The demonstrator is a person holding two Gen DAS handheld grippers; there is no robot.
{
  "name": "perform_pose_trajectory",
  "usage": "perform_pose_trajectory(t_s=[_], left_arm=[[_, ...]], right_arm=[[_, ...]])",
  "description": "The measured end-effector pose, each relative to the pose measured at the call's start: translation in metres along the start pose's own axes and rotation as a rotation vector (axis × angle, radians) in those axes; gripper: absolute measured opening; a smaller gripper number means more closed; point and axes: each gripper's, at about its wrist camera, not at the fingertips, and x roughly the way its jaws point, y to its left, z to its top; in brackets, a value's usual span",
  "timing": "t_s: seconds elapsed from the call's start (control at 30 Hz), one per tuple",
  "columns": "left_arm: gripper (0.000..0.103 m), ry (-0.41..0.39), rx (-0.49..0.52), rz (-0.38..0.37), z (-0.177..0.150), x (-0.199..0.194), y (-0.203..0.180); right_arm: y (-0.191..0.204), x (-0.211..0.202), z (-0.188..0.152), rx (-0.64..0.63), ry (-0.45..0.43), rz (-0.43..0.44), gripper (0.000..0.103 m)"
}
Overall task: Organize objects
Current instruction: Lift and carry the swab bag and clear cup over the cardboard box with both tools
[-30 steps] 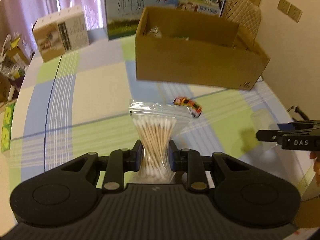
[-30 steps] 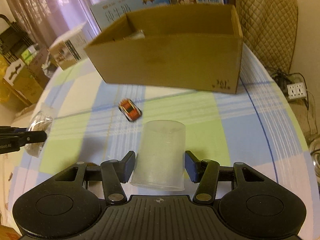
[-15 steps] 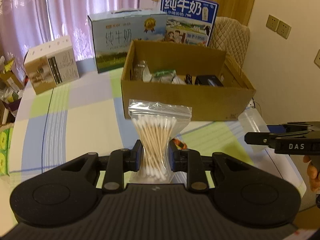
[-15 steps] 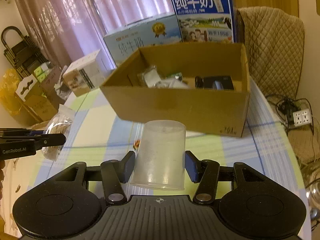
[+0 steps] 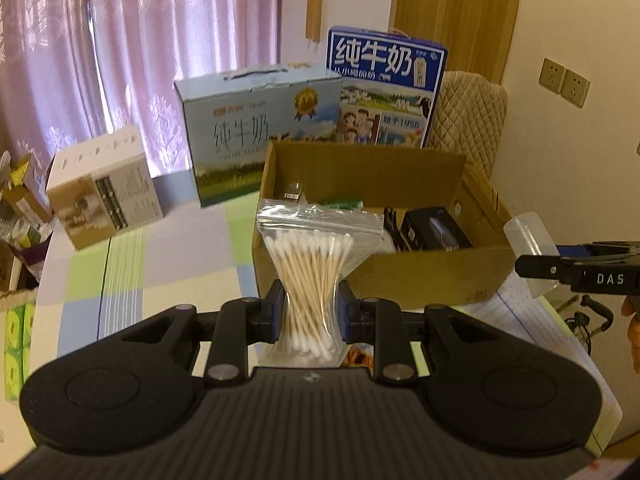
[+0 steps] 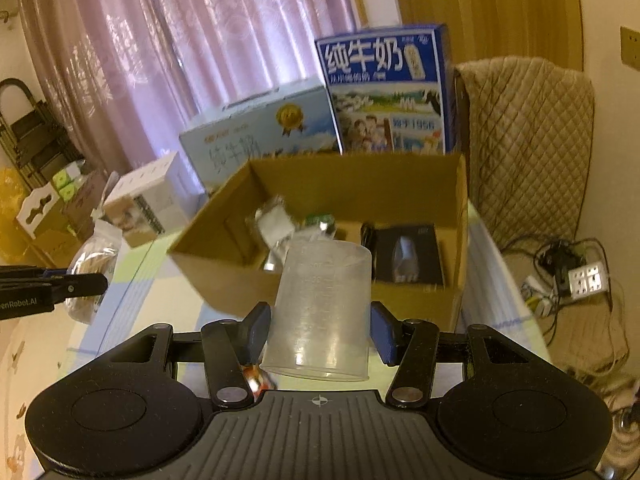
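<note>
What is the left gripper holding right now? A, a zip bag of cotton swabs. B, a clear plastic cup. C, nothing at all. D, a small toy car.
A: in the left wrist view the left gripper is shut on the zip bag of cotton swabs, pinching the bundle at its middle; the clear plastic cup sits in the right gripper.
</note>
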Motion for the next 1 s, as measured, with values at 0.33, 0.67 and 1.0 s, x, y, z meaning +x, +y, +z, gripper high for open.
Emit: perform_pose_trajectory(t_s=[0.33, 0.67, 1.0], left_arm=[[0.022, -0.055, 0.031, -0.018, 0.045, 0.024, -0.007], [0.022, -0.065, 0.033, -0.022, 0.078, 0.06, -0.013], [0.022, -0.017, 0.054, -0.011, 0.091, 0.099, -0.016]], right_arm=[[0.002, 0.012, 0.048, -0.027, -0.095, 0.014, 0.05], [0.006, 0.04, 0.077, -0.041, -0.124, 0.032, 0.05], [-0.004, 0.071, 0.088, -0.031, -0.1, 0.014, 0.05]])
